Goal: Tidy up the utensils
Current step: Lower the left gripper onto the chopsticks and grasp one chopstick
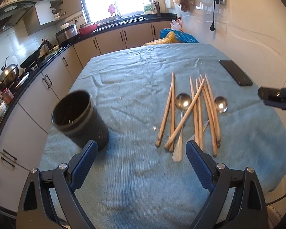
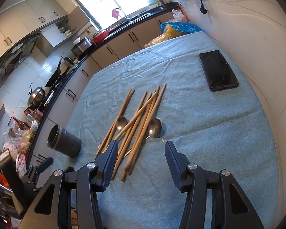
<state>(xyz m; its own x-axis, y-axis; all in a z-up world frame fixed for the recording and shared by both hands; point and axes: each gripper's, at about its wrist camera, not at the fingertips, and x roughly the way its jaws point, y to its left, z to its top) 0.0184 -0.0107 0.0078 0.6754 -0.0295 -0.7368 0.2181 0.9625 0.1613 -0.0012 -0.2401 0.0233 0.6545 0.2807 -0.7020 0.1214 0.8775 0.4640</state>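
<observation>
While both grippers [image 1: 141,148] [image 2: 141,148] gape empty, dark utensil holder [image 1: 80,118] stands upright w/ contents unclear.

Desk [image 1: 135,181] covered edge to edge by a wrinkled light-blue towel [image 1: 127,72], a few pale crumbs scattered on it. Left side: a dark round holder [image 1: 80,120], upright, well apart from a loose heap of wooden chopsticks [image 1: 198,110] lying crossed over two metal spoons [image 1: 183,100], one spoon bowl showing mid-heap, the other at the heap's right edge. Far right, near the wall: a black phone [image 2: 218,70] lying flat, apart from the heap; at the far end, blue and yellow plastic bags [image 1: 173,37], whether resting on the desk or behind it unclear.
</observation>
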